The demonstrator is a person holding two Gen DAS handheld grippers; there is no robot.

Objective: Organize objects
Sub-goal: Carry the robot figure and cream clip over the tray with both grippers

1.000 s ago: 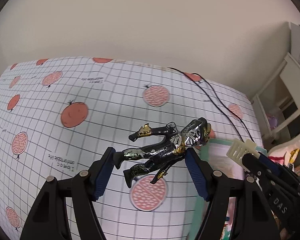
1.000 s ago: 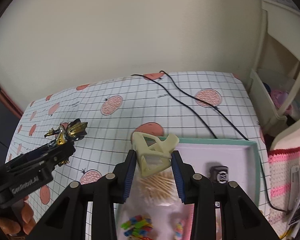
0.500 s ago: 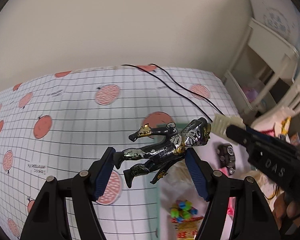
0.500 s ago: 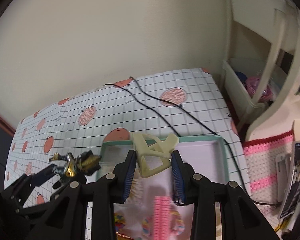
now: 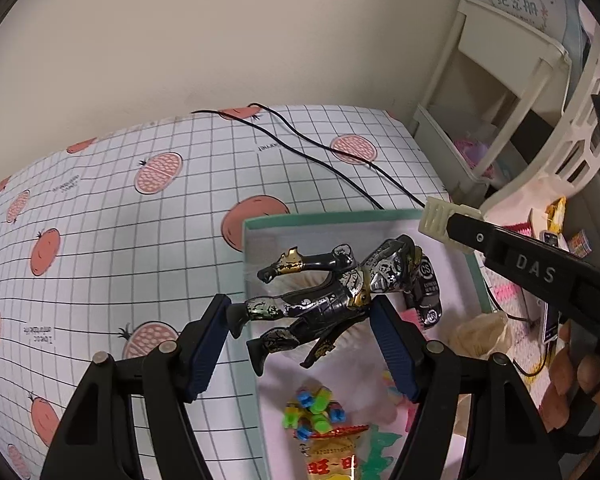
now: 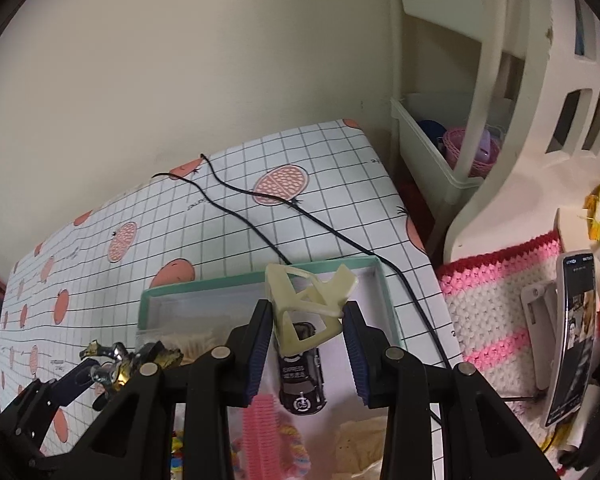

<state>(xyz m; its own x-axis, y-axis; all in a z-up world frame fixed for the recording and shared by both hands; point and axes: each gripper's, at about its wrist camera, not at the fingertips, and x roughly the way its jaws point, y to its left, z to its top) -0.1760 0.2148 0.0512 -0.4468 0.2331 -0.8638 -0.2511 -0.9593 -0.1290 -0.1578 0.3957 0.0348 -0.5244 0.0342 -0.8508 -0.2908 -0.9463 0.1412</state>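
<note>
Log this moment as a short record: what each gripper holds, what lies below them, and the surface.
left gripper: shut on toy figure, black, silver and gold, lying crosswise between the pads
right gripper: shut on hair claw clip, cream plastic
below both: green-rimmed tray, already holding a black toy car, a pink comb and small coloured blocks
surface: grid cloth with fruit print; black cable across it

Beige wall [image 5: 228, 40], cream shelf unit [image 6: 496, 92]
</note>
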